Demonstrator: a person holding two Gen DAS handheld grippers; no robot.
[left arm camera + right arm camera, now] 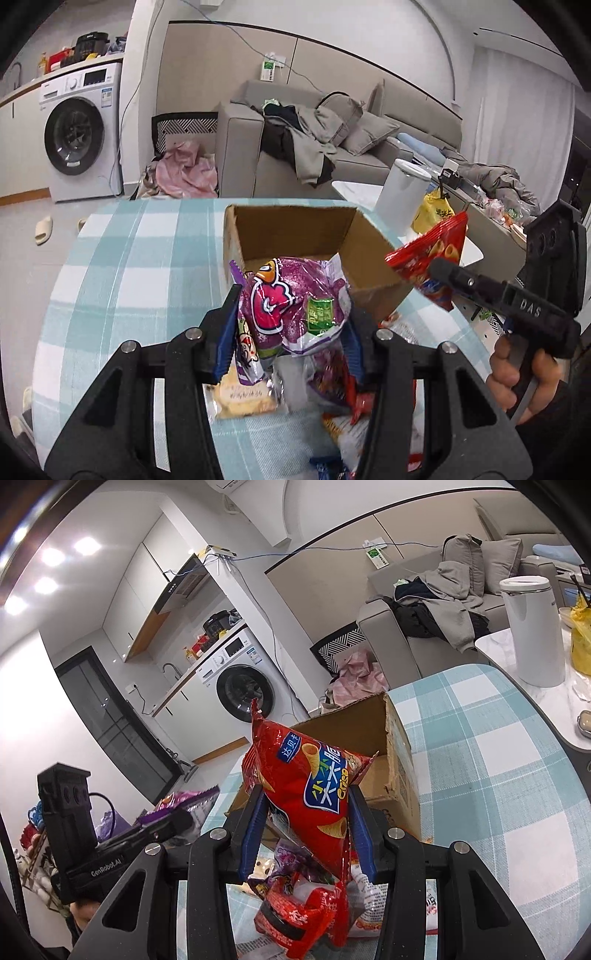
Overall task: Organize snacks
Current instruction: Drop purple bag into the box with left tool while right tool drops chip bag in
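My left gripper (291, 321) is shut on a purple snack bag (291, 302) and holds it above the table, just in front of an open cardboard box (295, 229). My right gripper (306, 812) is shut on a red crisp bag (314, 782), lifted near the box (399, 760). The red bag (432, 254) and the right gripper (498, 295) also show at the right of the left wrist view. The left gripper (122, 834) shows at the lower left of the right wrist view. Several loose snack packs (243, 395) (306, 912) lie on the table below both grippers.
The table has a blue-and-white checked cloth (140, 266). A white canister (402, 192) and a yellow bag (436, 210) stand on a white side table to the right. A grey sofa (332, 140) and a washing machine (81, 133) stand behind.
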